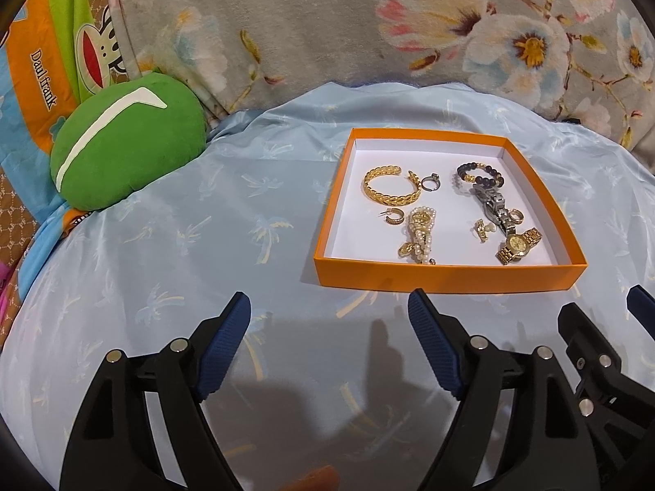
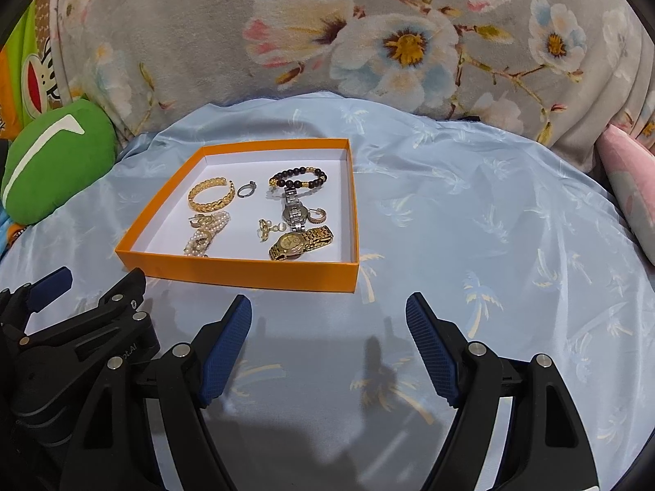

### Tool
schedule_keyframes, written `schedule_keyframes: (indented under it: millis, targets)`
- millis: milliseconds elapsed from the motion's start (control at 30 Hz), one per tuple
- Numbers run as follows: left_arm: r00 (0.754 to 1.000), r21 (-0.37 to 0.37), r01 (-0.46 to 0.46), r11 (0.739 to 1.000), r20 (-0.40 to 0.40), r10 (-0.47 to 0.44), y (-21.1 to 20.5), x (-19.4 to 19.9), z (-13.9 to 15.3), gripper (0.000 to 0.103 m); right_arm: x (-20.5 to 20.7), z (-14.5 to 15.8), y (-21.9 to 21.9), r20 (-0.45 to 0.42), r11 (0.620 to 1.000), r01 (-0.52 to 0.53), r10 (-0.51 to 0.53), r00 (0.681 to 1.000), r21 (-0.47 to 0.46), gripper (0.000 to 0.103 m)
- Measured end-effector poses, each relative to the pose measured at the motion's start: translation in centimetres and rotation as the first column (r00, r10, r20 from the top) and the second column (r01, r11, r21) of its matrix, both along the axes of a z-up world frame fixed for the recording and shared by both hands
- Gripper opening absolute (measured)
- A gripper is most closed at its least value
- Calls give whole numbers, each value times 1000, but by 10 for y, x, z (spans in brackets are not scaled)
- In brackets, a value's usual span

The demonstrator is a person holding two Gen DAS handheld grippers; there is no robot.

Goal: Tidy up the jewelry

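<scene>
Nearest the camera, the left gripper (image 1: 327,307) and the right gripper (image 2: 327,309) hover side by side above a pale blue bedspread (image 1: 163,266), each with its blue-padded fingers spread wide, holding and touching nothing. The orange box (image 1: 446,276) with the jewelry lies ahead, forward-right of the left gripper and forward-left of the right one. Neither looks clearly nearer; the gold watch (image 2: 299,242) sits closest to the box's near wall.

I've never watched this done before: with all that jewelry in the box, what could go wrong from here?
The silver watch lies against the beaded bracelet and a small hoop earring, so lifting one may drag the others. The orange box sits on wrinkled, soft cloth and could tip if nudged.
</scene>
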State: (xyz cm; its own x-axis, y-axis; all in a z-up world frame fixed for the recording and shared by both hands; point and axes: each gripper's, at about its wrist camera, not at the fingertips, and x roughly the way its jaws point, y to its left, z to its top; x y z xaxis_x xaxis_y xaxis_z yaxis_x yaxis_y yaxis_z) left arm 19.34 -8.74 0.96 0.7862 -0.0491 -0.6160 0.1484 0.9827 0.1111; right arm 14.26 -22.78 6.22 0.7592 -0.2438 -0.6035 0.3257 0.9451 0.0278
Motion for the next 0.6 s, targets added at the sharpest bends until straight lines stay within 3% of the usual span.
schedule_keyframes:
  millis: [600]
  targets:
    - [1000, 4, -5, 1000, 10, 4, -1, -1, 0, 78, -1, 0, -1, -3, 1000, 5, -5, 1000, -14, 76]
